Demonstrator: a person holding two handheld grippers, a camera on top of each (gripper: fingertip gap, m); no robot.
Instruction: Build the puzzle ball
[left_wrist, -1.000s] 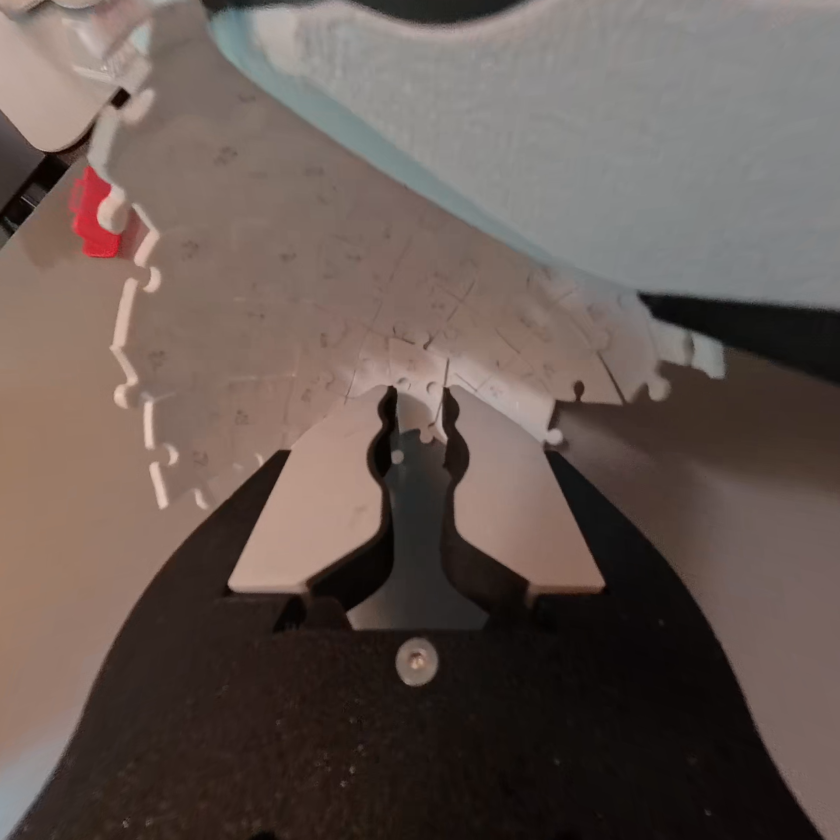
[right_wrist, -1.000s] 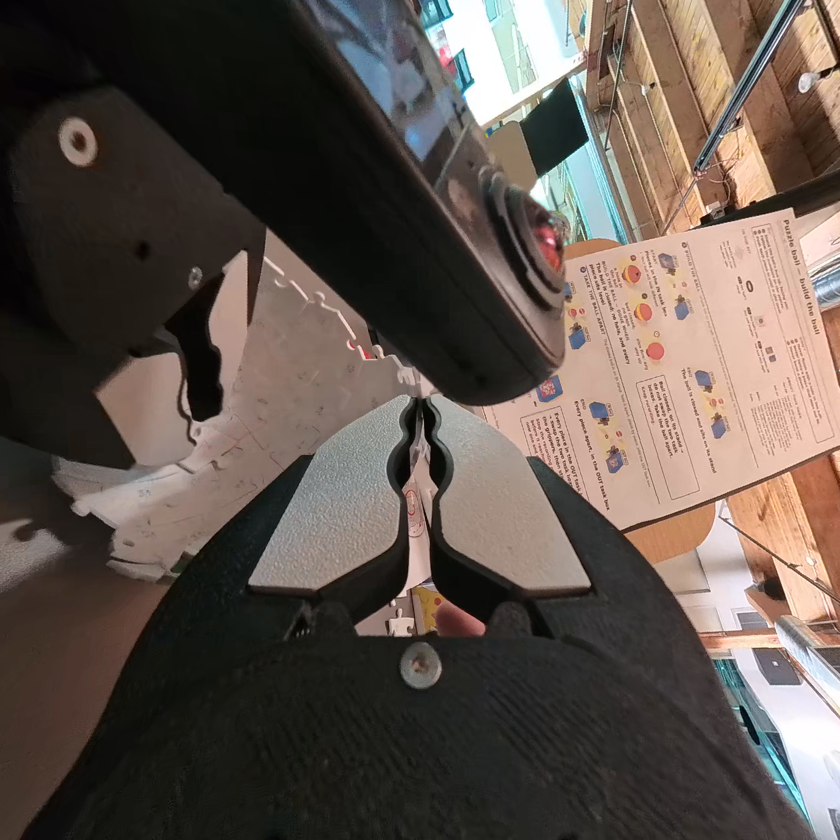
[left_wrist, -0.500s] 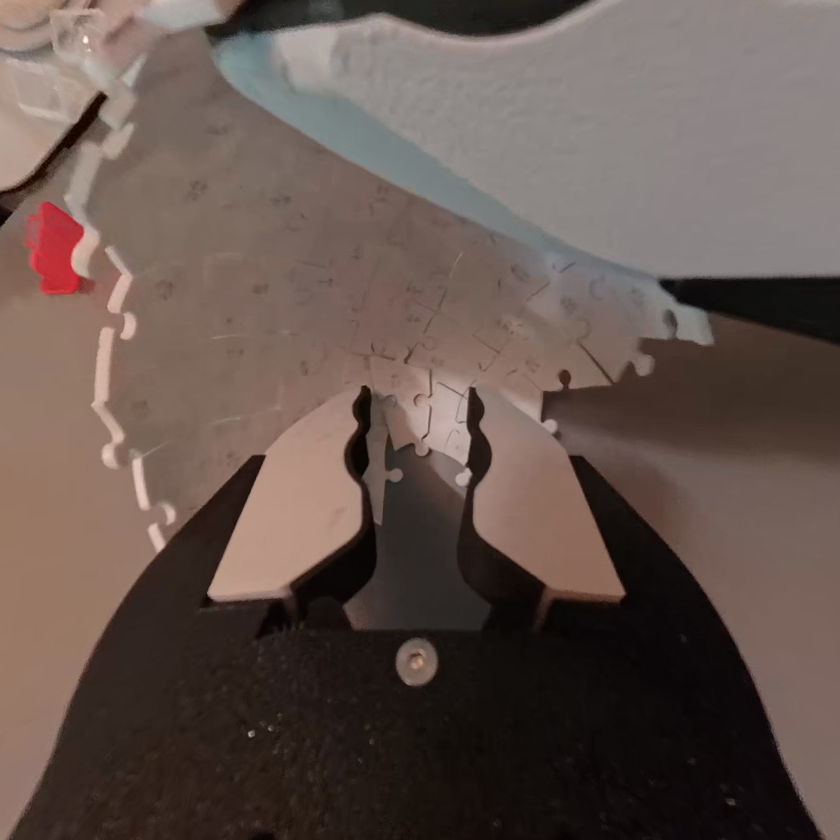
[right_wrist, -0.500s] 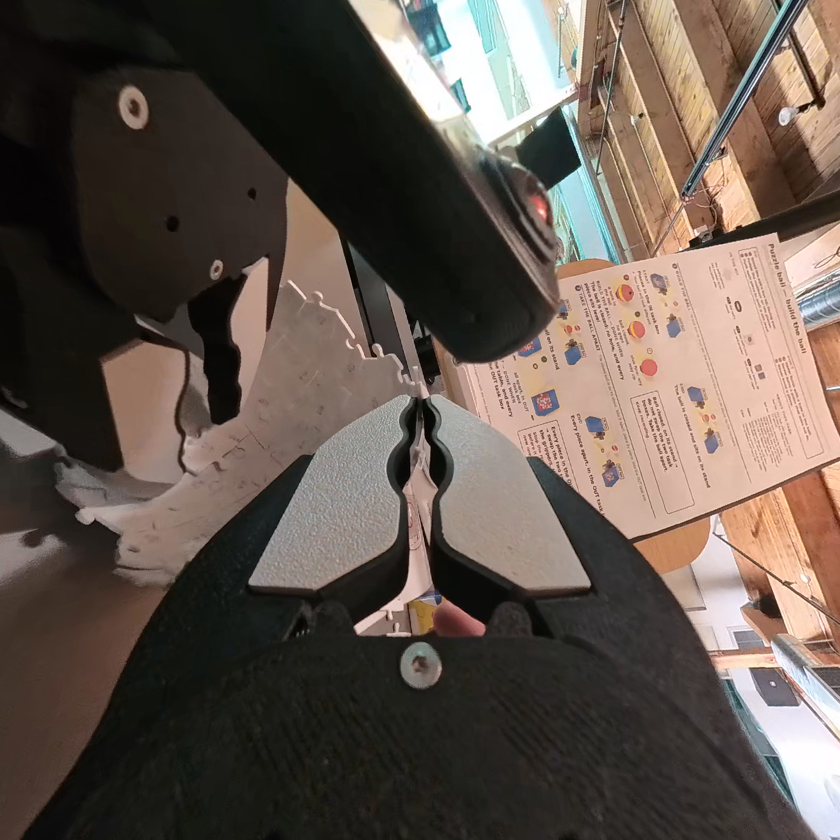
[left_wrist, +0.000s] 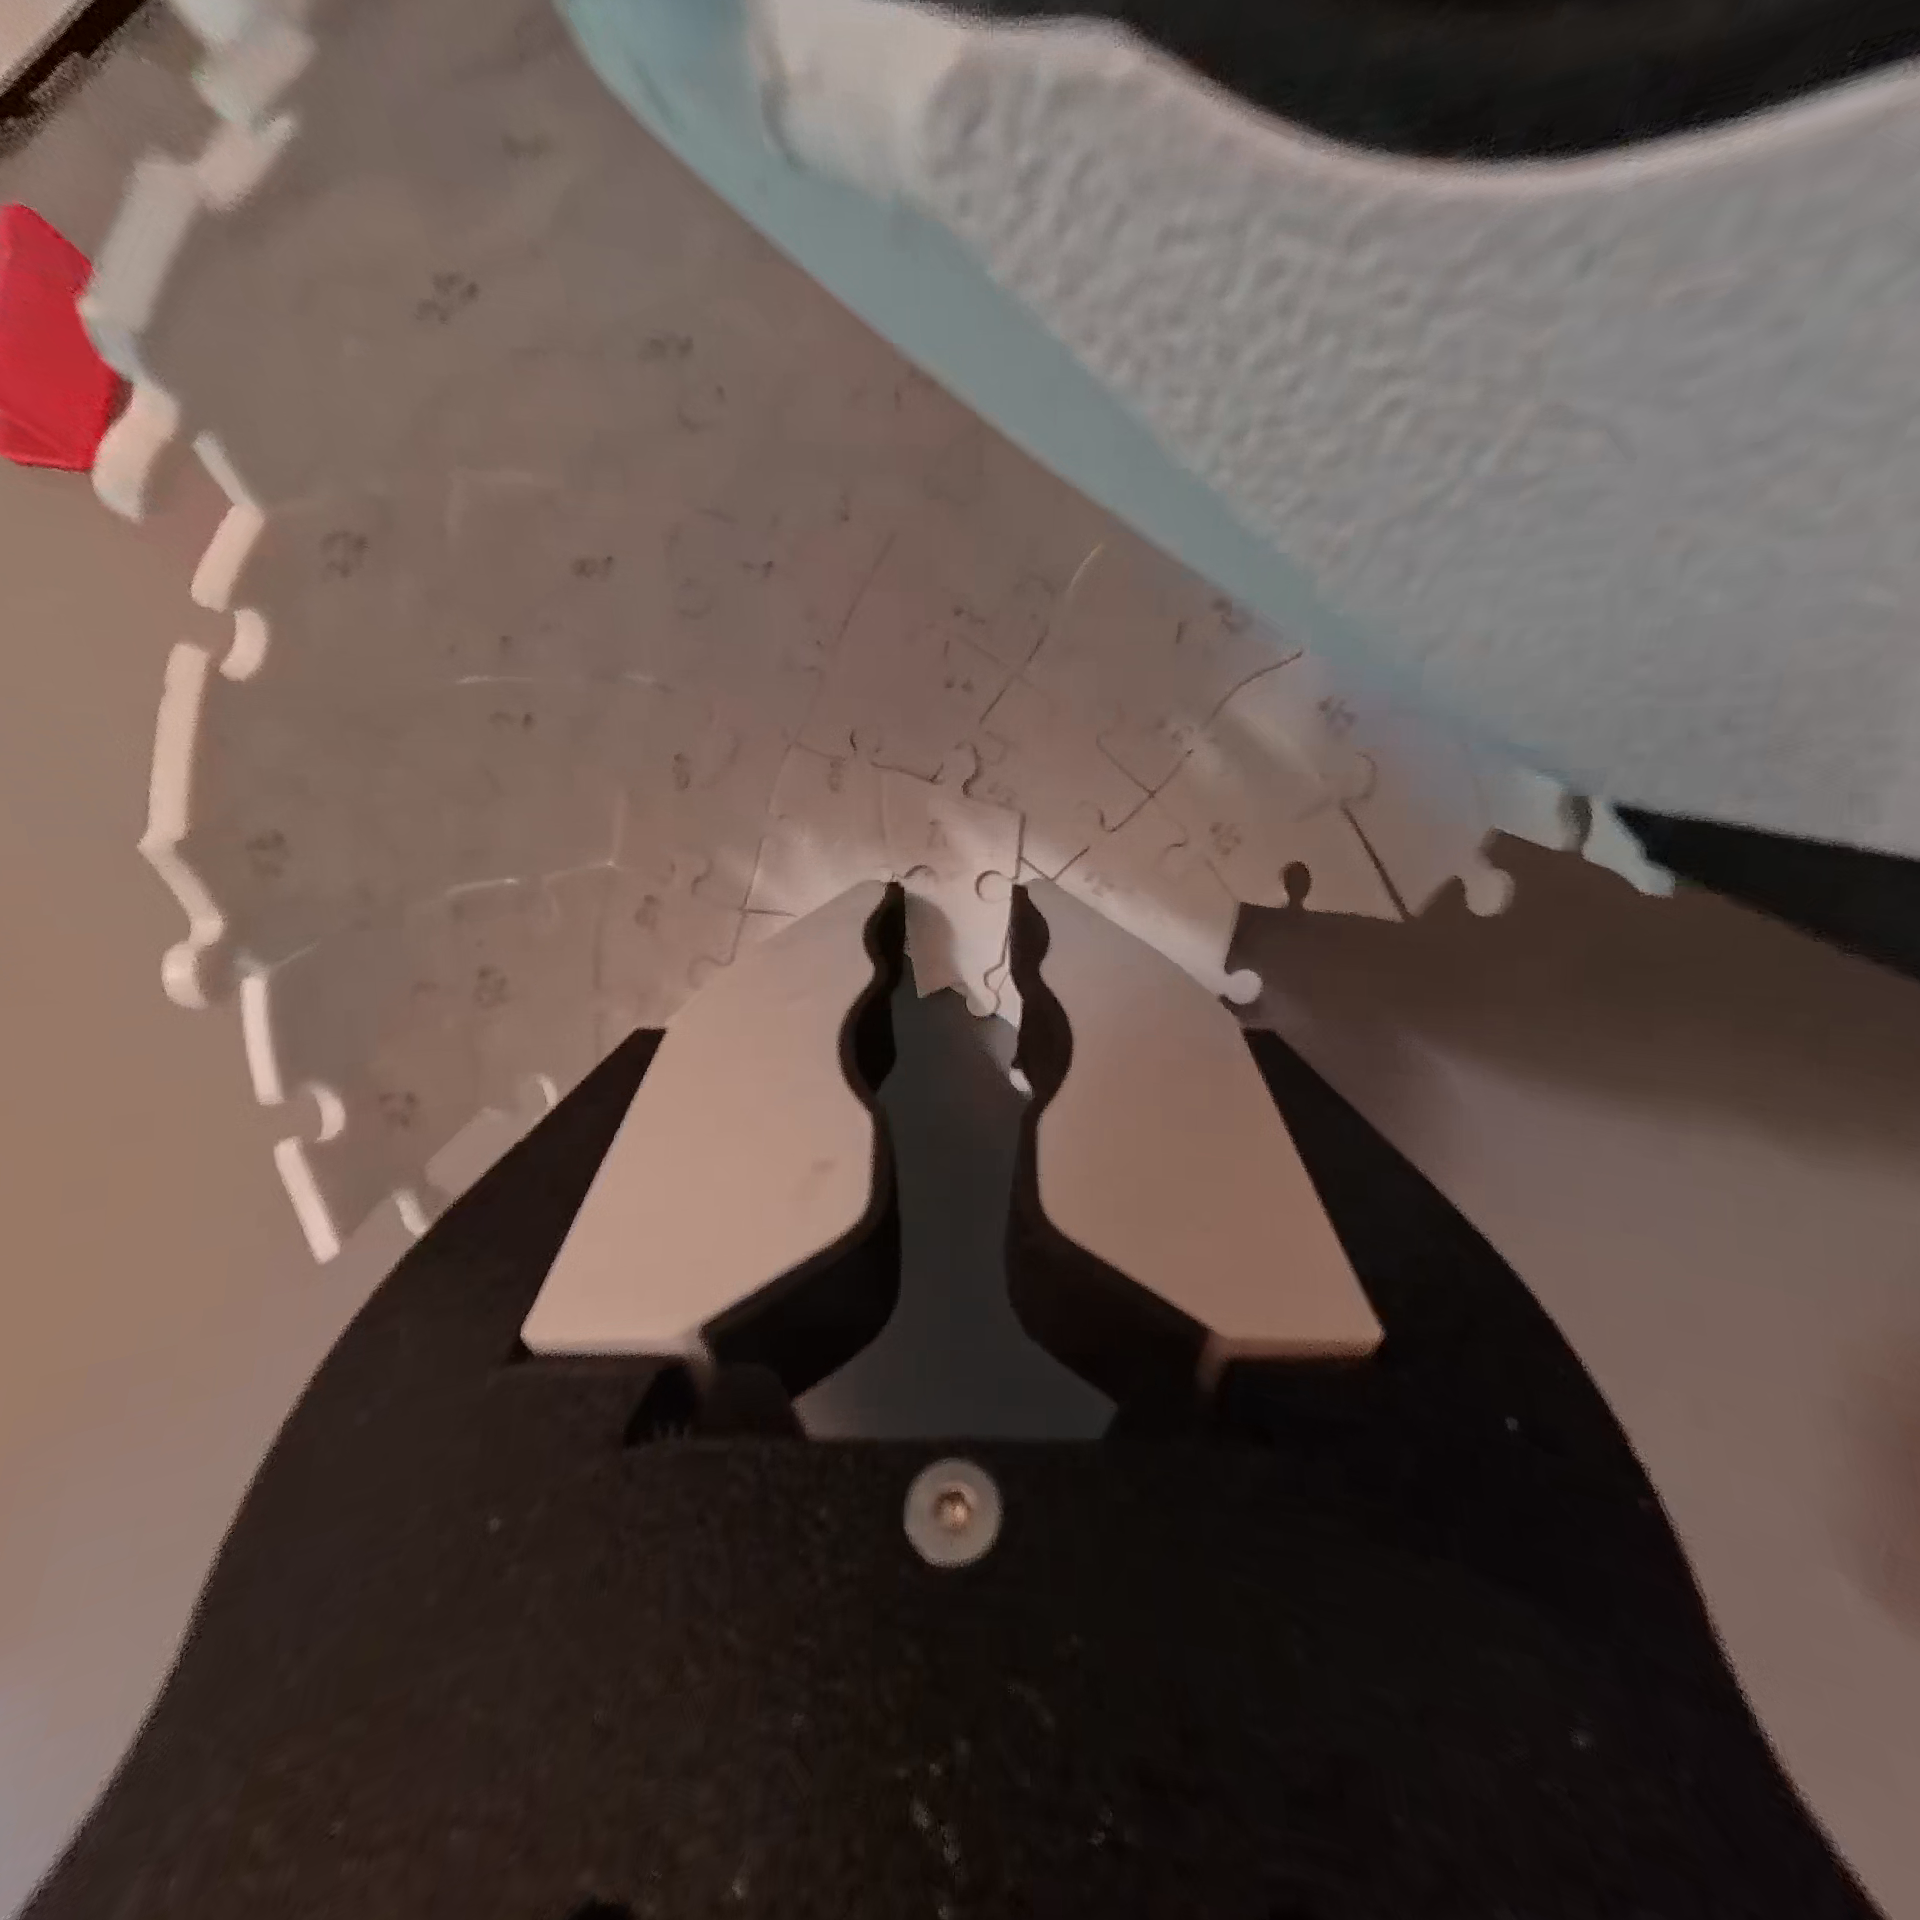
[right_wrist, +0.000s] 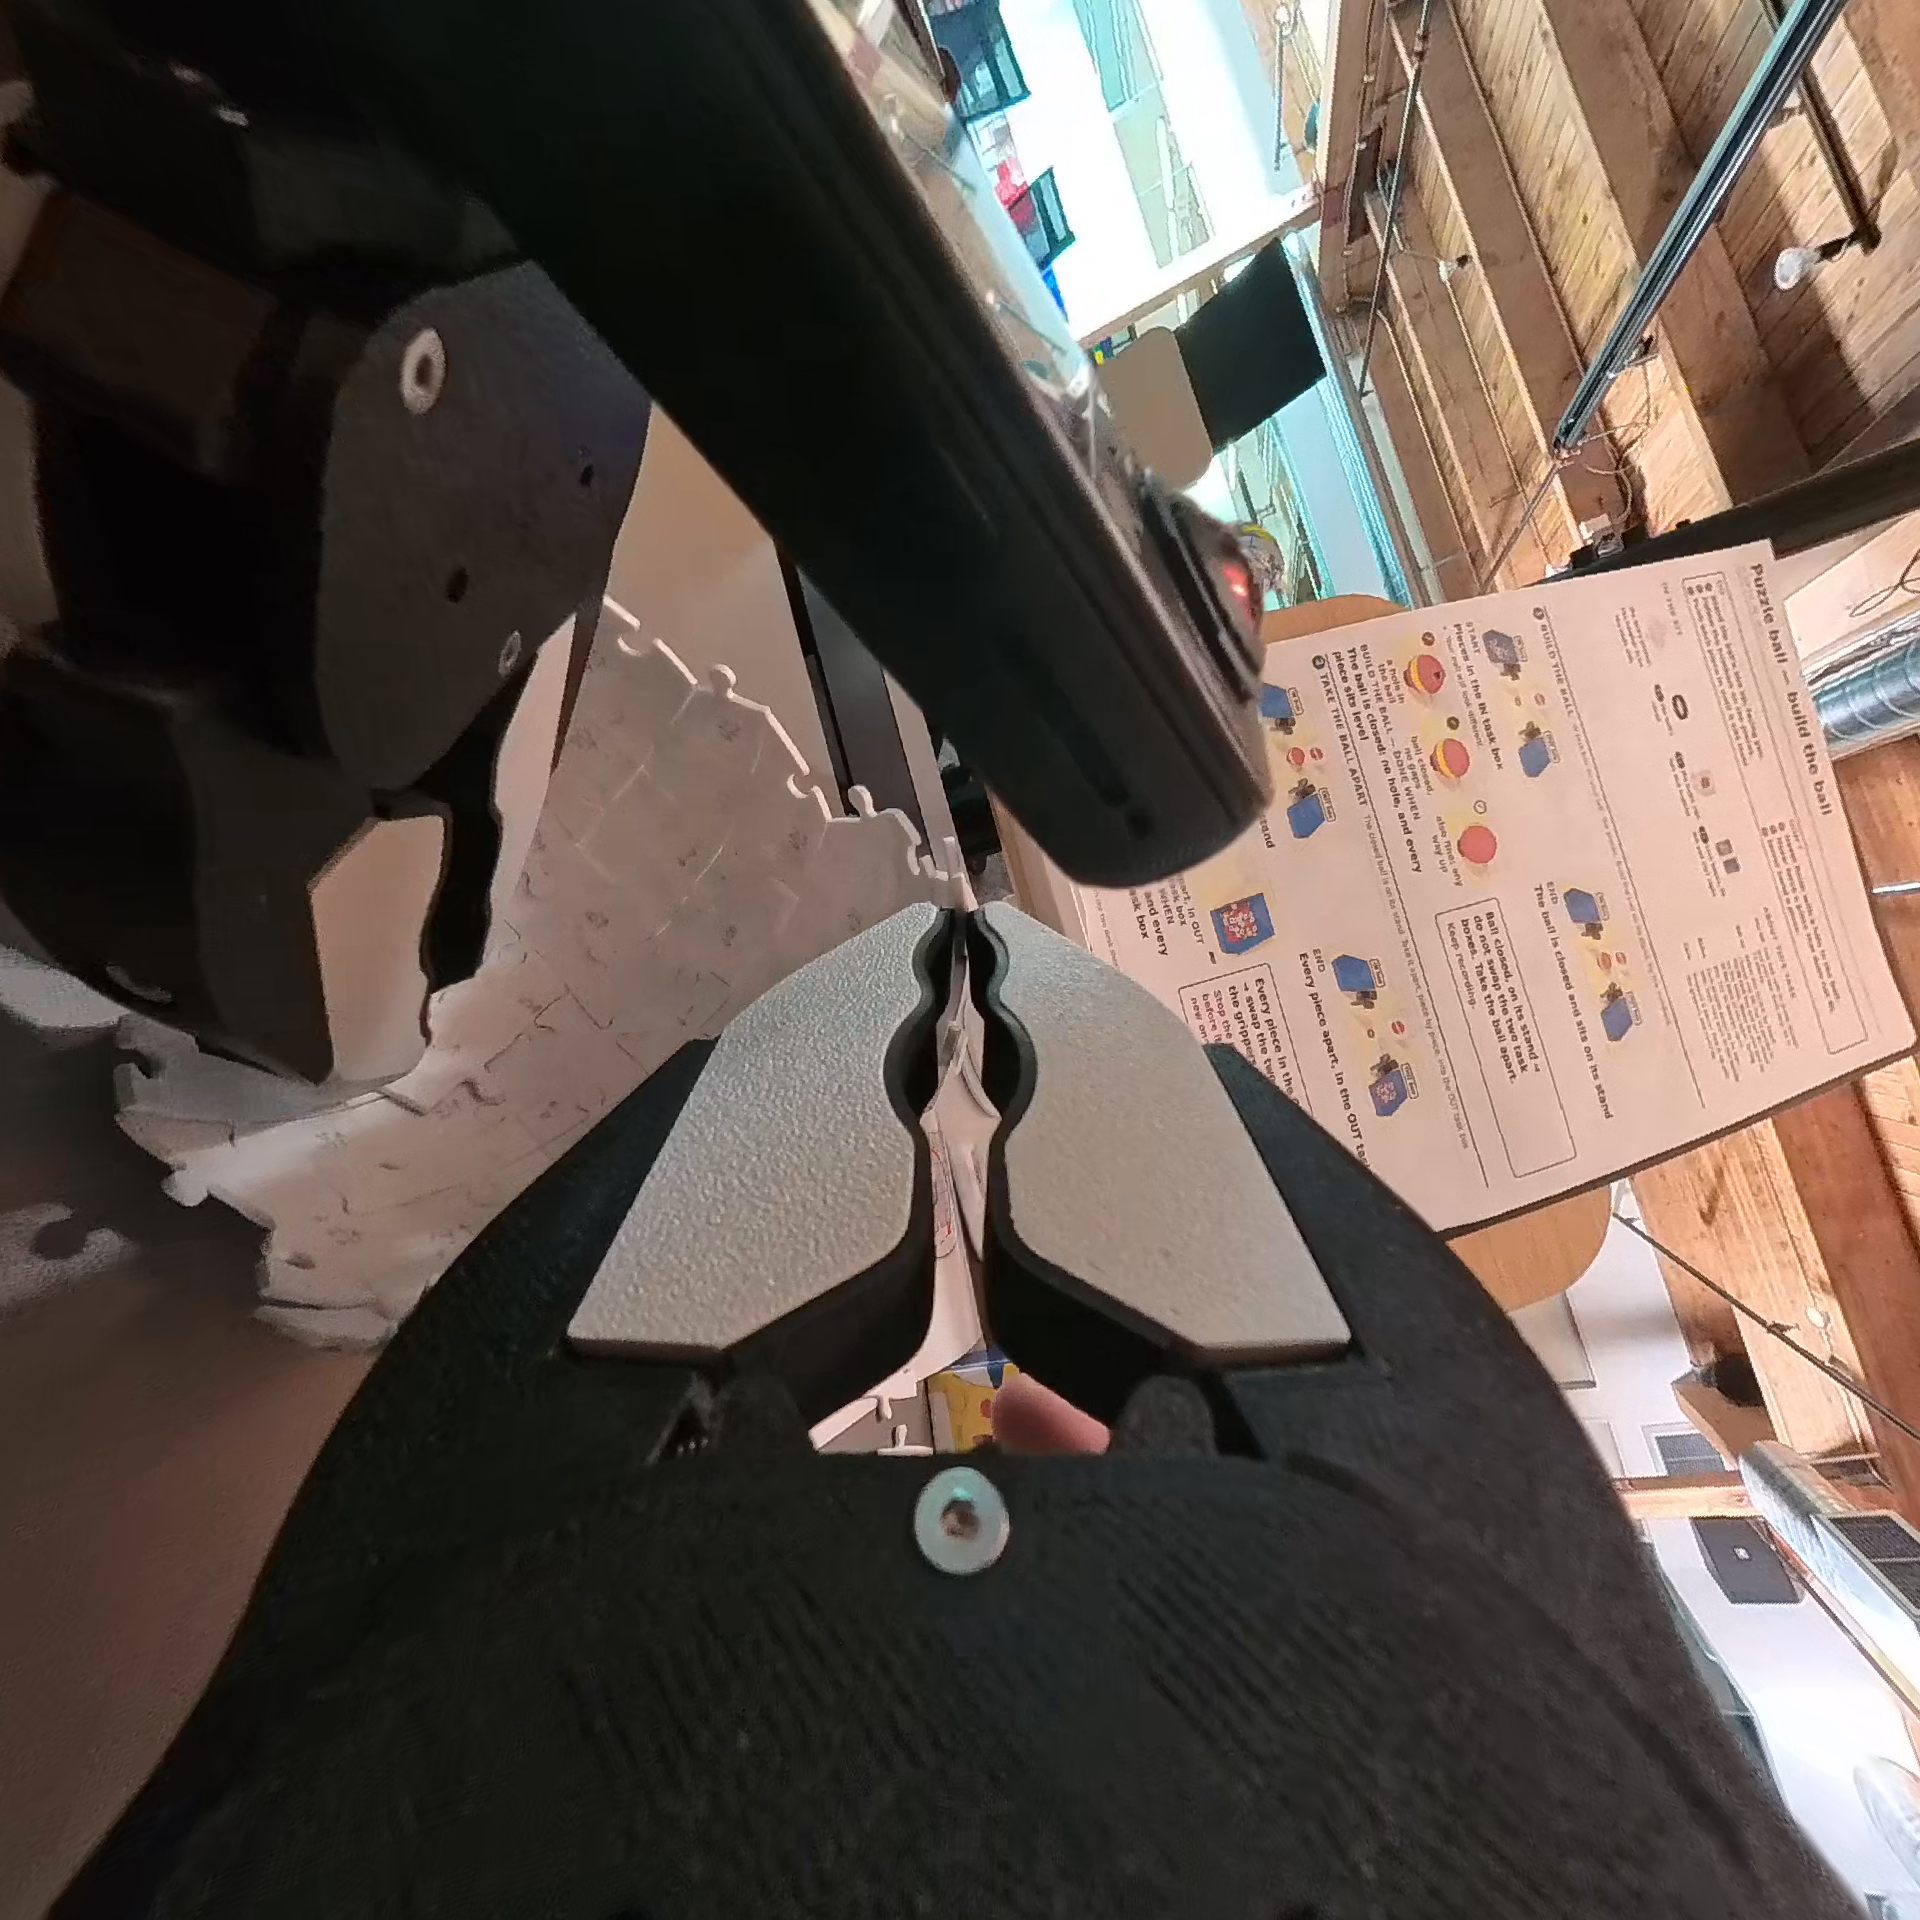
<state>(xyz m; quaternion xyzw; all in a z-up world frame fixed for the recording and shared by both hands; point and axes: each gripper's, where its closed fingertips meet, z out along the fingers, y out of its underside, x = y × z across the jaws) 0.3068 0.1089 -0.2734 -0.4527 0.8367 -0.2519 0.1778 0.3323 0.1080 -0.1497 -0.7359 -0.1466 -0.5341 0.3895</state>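
Beige desk fills the low ground under my left gripper, with wooden wall boards and a printed instruction sheet far off behind the right one.

Nearest to me, the left fingers stand a little apart, and the bottom edge of the puzzle shell pokes into the gap between their tips. I cannot tell whether they pinch it or only frame it. That shell is my landmark: a curved white sheet of many joined pieces, seen from its blank inner side, with toothed edges free all round its left and lower rim.

My right gripper has its fingers clamped nearly together on a thin white piece, held edge-on at the shell's right rim, close to its top corner. Whether that piece is part of the shell or a loose one, I cannot say.

Beyond the shell's left edge lies something red.

My judgement: a good part of the ball is joined, perhaps a large bowl of it, but the open toothed border says much remains to close.
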